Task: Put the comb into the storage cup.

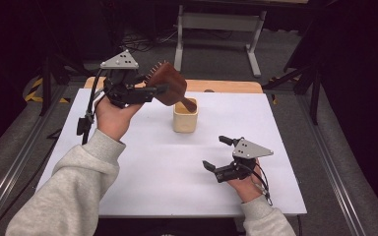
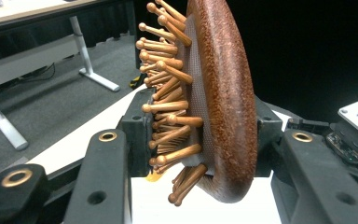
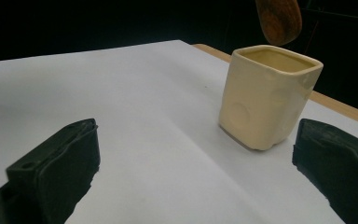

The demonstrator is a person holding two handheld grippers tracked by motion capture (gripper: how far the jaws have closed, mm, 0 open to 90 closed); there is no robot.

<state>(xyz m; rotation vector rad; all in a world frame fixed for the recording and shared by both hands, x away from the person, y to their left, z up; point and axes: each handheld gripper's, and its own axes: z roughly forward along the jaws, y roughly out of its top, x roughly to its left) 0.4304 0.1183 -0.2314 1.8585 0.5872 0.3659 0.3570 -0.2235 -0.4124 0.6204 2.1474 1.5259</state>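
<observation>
- White table top [image 1: 142, 162], big and mostly bare, plenty of free sheet in front and to both sides; wooden strip [image 1: 226, 86] showing along the far edge, metal rails [image 1: 325, 162] running down left and right just off the sheet.
- Dark floor beyond the far edge with a white desk frame [image 1: 219, 29] standing well back, nothing crowding that side.
- Wooden hairbrush [image 1: 170, 83] up in the air over the far-middle of the table, tilted, handle end pointing down toward the mouth of the cup; clamped across its head in the left gripper view, wooden pins [image 2: 168, 102] on one side, rounded back on the other.
- Left gripper [image 1: 147, 91] raised off the table at far left, closed onto the brush head, both jaws pressed against it.
- Right gripper [image 1: 216, 153] low at near right, resting close to the sheet, jaws spread wide with nothing between them; well clear of the near and right edges.
- Cream cup [image 1: 185, 116], squarish with rounded corners, upright on the sheet near the far-middle, a fair bit in from the wooden edge; open space all round its base. Same cup in the right gripper view [image 3: 268, 95], ahead of the spread jaws, brush handle tip [image 3: 278, 19] hanging just above its rim, not touching.
</observation>
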